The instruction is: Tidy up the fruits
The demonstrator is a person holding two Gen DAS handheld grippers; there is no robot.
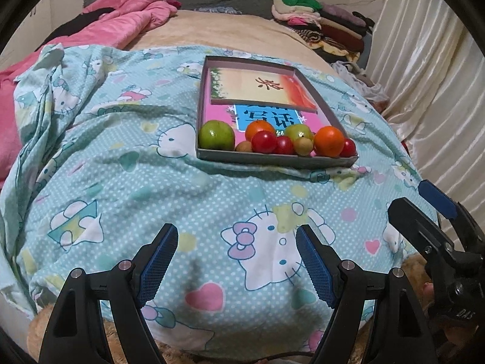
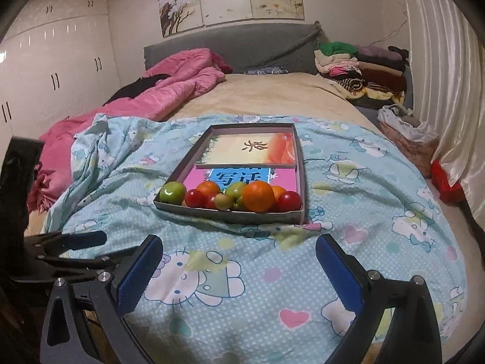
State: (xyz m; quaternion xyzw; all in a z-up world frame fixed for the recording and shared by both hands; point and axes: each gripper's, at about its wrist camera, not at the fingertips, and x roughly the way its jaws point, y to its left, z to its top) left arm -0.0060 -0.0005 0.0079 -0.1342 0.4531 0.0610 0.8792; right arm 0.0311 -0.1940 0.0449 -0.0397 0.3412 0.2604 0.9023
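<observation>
A shallow grey box [image 1: 274,160] [image 2: 233,214] lies on the bed with fruit crowded along its near wall. A green apple [image 1: 216,135] [image 2: 172,192] sits at the left end, then red tomatoes [image 1: 264,141] [image 2: 194,197], oranges [image 1: 329,141] [image 2: 258,196] and small pale fruits [image 1: 303,146] [image 2: 223,201]. Two booklets [image 1: 260,86] [image 2: 251,149] fill the far part of the box. My left gripper [image 1: 237,239] hangs open over the blanket, well short of the box, nothing between its fingers. My right gripper [image 2: 239,250] is open too, empty, just short of the box.
A blue cartoon-print blanket [image 1: 151,188] [image 2: 212,273] covers the near bed. A pink quilt [image 1: 127,21] [image 2: 169,88] lies far left, folded clothes [image 1: 318,21] [image 2: 360,66] far right. White curtains [image 1: 430,69] [image 2: 439,75] run along the right, wardrobes [image 2: 54,69] on the left.
</observation>
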